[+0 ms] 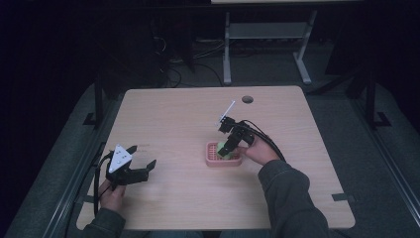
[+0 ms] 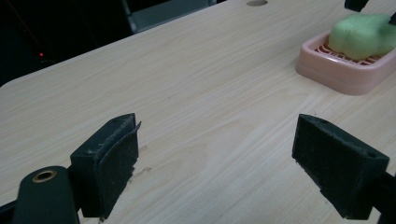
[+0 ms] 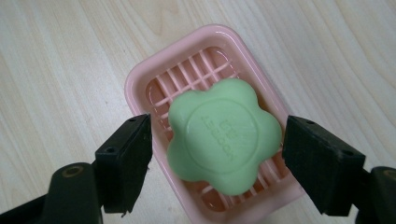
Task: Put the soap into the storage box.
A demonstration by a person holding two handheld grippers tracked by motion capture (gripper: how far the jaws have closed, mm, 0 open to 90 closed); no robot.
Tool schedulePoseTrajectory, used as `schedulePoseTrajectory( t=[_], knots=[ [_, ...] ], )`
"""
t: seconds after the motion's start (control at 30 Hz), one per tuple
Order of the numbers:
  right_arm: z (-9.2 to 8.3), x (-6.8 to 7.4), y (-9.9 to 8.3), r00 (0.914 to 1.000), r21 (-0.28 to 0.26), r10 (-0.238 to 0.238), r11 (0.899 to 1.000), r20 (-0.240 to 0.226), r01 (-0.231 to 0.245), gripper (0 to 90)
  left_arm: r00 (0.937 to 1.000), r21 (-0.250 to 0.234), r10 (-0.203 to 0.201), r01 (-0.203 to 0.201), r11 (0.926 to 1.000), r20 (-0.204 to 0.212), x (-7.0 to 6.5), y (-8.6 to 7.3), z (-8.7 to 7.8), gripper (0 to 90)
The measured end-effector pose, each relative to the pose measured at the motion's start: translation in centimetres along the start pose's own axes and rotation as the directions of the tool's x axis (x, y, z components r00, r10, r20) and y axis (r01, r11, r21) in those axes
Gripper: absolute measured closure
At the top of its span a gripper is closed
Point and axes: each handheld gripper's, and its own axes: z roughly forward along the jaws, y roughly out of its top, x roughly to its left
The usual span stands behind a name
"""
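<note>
The right gripper (image 3: 215,161) hangs over the pink soap dish (image 3: 140,77) with its jaws spread wide, one on each side of the green soap (image 3: 224,135), and neither pad looks to be touching it; it has hold of nothing. The soap is a flower-shaped bar lying flat on the ribbed floor of the dish, which sits near the middle of the wooden table (image 1: 173,119).

The bar's lobed outline gives the flat pads little to bear on, so if the jaws close I would expect it could twist or squirt out, the more so if it is slick. The left-hand jaw stands over the dish rim and might catch it, dragging or tipping the light dish.

Raised lettering runs across the soap's round centre, but I cannot read it.

Off to the side, the left gripper (image 2: 215,163) hovers low over bare table, jaws wide apart and empty.
</note>
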Motion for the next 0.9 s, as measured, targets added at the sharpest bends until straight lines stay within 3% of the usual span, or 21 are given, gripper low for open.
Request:
schedulePoseTrajectory(
  t=[0.3,0.9],
  knots=[
    [-0.9,-0.2,-1.1,0.9998,-0.038,0.021,0.999,-0.002,-0.021,24.2,1.0,0.003,-0.002,0.002,1.0,0.0,0.0,0.0,0.0,14.1],
    [-2.7,-0.7,-3.1,0.999,-0.059,0.045,0.997,0.001,-0.045,24.2,1.0,0.008,0.002,-0.002,1.0,0.0,0.0,0.0,0.1,14.1]
  ],
)
